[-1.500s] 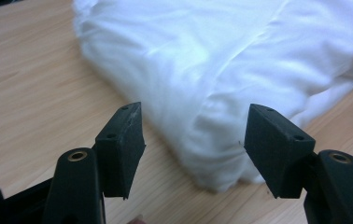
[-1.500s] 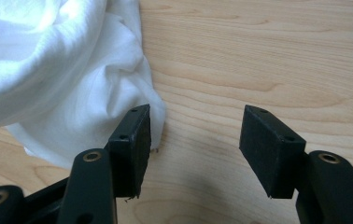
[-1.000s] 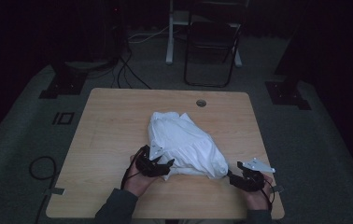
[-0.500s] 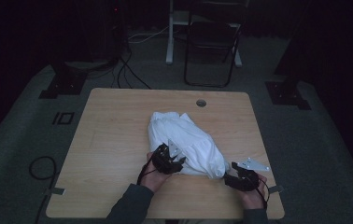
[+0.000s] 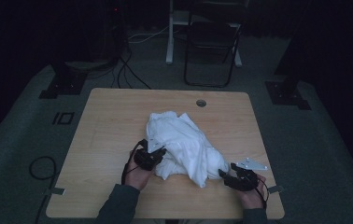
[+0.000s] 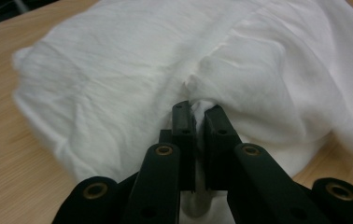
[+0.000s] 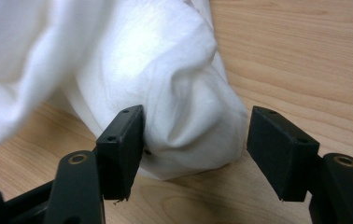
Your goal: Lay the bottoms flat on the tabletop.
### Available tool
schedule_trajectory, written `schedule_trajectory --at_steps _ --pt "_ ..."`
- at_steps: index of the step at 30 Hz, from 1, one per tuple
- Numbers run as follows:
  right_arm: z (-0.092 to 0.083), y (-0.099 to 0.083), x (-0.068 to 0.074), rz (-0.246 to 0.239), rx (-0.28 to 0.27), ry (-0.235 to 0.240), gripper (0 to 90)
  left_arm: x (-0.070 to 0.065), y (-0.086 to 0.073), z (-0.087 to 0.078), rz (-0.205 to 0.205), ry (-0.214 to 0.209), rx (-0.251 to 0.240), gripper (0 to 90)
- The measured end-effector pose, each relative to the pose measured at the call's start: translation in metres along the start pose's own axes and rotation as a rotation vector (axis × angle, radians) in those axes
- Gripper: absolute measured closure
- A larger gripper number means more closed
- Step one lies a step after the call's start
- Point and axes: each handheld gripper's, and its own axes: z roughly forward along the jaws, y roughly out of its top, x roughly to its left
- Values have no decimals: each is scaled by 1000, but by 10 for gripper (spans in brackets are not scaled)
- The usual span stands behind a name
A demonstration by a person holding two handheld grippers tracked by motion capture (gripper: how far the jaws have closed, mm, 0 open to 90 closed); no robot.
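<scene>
High view: a wooden table (image 5: 104, 140) stands on a grey carpeted floor (image 5: 20, 140), and a crumpled white cloth (image 5: 184, 144) lies heaped a little toward 5 o'clock from the table's middle. A small round hole (image 5: 201, 102) sits in the tabletop at 12 o'clock from the cloth. Off the far edge, also at 12 o'clock, stands a dark folding chair (image 5: 212, 42).

At 8 o'clock from the cloth's middle, the left gripper (image 5: 158, 154) touches the near-left edge of the heap. In the left gripper view, the left gripper (image 6: 197, 114) has its jaws drawn nearly together, with a thin fold of the white cloth (image 6: 132, 70) pinched between them; those jaws have just been closing on that fold.

At 4 o'clock from the cloth's middle, the right gripper (image 5: 223, 173) rests at the near-right tip of the heap, its grey plate (image 5: 251, 164) lying toward 2 o'clock from the hand. In the right gripper view, the right gripper (image 7: 195, 140) has its jaws spread wide, a rounded bulge of the white cloth (image 7: 184, 102) sitting between them. The left-hand jaw in that view touches the fabric; the other stands apart from it, over bare wood.
</scene>
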Motion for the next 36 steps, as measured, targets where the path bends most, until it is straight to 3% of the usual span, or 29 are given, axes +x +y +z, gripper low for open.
schedule_trajectory --at_steps 2,3,6,8,9,10,13,14,15,21,23,24,25,28,31,36 --pt "0 0 0 -1 3 0 368 0 0 0 0 0 0 851" --pt "1 0 0 -3 6 2 413 12 -5 -10 -37 18 -10 852" --pt "2 0 1 -6 7 0 472 32 -16 -24 -85 55 -15 852" --pt "2 0 3 -18 10 3 566 43 -22 -32 -110 79 -15 852" --pt "3 0 4 -32 13 11 663 56 -31 -39 -149 99 -16 853" --pt "3 0 4 -32 13 11 663 56 -31 -39 -149 99 -16 853" --pt "3 0 6 -55 22 -1 755 79 -51 -50 -233 143 -3 855" --pt "3 0 6 -55 22 -1 755 79 -51 -50 -233 143 -3 856" --pt "2 0 5 -57 23 -2 774 88 -62 -51 -270 164 22 857" --pt "3 0 5 -57 27 0 783 100 -87 -46 -338 182 77 840" --pt "3 0 5 -58 29 -1 783 100 -91 -47 -341 184 73 754" --pt "3 0 5 -58 29 0 782 100 -91 -48 -343 191 73 754" --pt "3 0 5 -56 30 2 779 100 -90 -53 -344 196 62 669" --pt "3 0 5 -56 30 4 775 98 -86 -59 -335 195 45 619" --pt "3 0 5 -56 30 4 768 92 -77 -67 -305 211 26 556" --pt "3 0 6 -56 30 2 764 80 -52 -75 -256 180 -35 502"
